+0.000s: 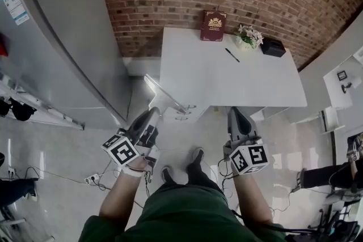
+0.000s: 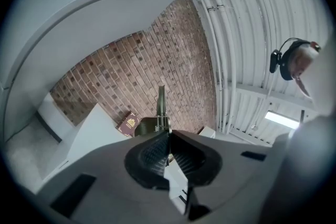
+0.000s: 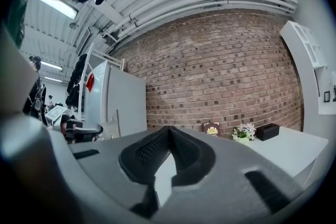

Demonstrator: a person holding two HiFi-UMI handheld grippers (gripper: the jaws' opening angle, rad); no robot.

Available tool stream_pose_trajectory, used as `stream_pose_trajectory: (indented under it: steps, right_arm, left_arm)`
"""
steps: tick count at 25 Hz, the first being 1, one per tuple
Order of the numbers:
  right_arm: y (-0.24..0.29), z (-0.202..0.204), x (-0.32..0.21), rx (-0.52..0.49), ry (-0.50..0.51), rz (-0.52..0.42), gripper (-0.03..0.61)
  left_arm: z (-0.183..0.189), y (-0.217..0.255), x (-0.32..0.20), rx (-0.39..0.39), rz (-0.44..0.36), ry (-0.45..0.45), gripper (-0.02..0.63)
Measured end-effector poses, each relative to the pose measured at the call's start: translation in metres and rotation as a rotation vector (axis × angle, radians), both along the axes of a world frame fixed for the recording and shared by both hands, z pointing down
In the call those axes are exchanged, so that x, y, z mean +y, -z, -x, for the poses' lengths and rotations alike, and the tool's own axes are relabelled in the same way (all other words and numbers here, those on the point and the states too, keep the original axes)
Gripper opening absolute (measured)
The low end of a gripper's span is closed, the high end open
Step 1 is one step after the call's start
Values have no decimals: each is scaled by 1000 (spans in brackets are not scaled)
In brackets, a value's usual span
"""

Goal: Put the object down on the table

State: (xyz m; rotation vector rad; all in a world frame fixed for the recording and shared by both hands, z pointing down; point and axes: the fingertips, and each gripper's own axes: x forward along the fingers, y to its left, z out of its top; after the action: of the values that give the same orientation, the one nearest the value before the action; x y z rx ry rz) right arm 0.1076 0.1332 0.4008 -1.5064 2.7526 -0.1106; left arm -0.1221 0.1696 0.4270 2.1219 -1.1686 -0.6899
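Just short of the worktop's [image 1: 238,85] near edge, the left claw [image 1: 153,113] is clamped on a thin flat object [image 1: 163,92], held off the worktop; the right claw [image 1: 233,113], alongside, is closed and empty.

- Holds left gripper [image 1: 153,112] forward and low, jaws clamped on a thin board [image 1: 161,92].
- Holds right gripper [image 1: 234,113] alongside, well apart, jaws pressed together, empty.

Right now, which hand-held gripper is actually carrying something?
The left hand-held gripper: its jaws are shut on a thin board, seen edge-on. The right hand-held gripper is shut too, but has nothing between its jaws.
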Motion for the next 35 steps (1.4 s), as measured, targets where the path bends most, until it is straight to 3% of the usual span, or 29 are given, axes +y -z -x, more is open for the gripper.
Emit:
stream_pose_trajectory:
  steps: [14,23,35]
  right_arm:
    - [-13,42,-105,-70,165,16,3]
    - [-28,25,-189,-107,208,70,3]
    - [-39,-8,-244,-160,210,109,3]
  left_arm:
    - [20,12,-72,-75,-9,123,11]
    - [-1,10,-140,-91,34,170,11]
    - [-34,8,-196,-132,67,173,11]
